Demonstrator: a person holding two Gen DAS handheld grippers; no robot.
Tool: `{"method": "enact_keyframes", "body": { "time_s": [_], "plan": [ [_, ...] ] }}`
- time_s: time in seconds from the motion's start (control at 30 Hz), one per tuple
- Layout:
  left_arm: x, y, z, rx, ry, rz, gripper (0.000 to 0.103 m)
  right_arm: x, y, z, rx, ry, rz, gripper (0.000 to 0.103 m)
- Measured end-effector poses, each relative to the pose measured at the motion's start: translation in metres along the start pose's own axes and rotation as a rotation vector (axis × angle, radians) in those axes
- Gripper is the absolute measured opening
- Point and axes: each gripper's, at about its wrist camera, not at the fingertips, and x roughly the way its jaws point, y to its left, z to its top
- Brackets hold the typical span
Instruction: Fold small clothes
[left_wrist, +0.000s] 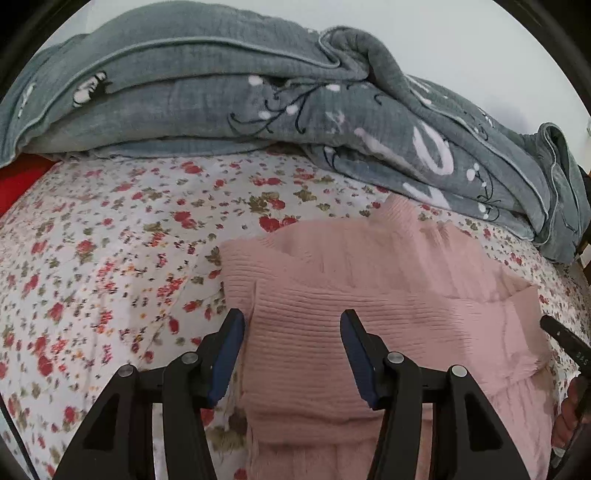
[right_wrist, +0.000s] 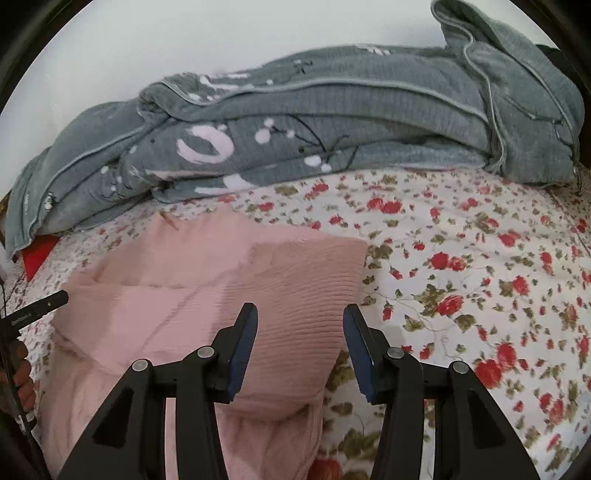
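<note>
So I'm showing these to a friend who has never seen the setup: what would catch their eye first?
Probably the pink ribbed sweater, partly folded on the flower-print bedsheet, right in front of both cameras. Behind it, a bulky grey-green blanket with white markings is heaped along the far side. The left gripper and right gripper are open above the sweater's two sides.

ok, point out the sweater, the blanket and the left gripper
sweater (left_wrist: 369, 295): left wrist view, ribbed folded top layer
blanket (right_wrist: 332, 122): right wrist view, middle fold
left gripper (left_wrist: 291, 325): left wrist view, midway between open fingertips
</note>
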Motion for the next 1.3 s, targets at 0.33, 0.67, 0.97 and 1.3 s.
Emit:
{"method": "enact_keyframes", "body": {
  "time_s": [0.33, 0.67, 0.97, 1.3],
  "plan": [
    [-0.025, 0.012, -0.004, -0.021, -0.050, -0.074, 0.011, 0.024, -0.012, -0.005, 0.058, 0.066, 0.034, 0.049],
    [-0.001, 0.031, -0.010, -0.097, 0.021, -0.037, 0.048, 0.029, -0.007, -0.004, 0.034, 0.079, 0.044, 0.060],
    [0.012, 0.034, -0.004, -0.119, -0.004, -0.116, 0.015, 0.041, -0.004, 0.002, 0.031, 0.102, 0.059, 0.053],
    [0.016, 0.034, -0.007, -0.129, -0.001, -0.092, 0.024, 0.038, -0.017, 0.003, 0.100, 0.067, 0.043, 0.018]
  ]
}}
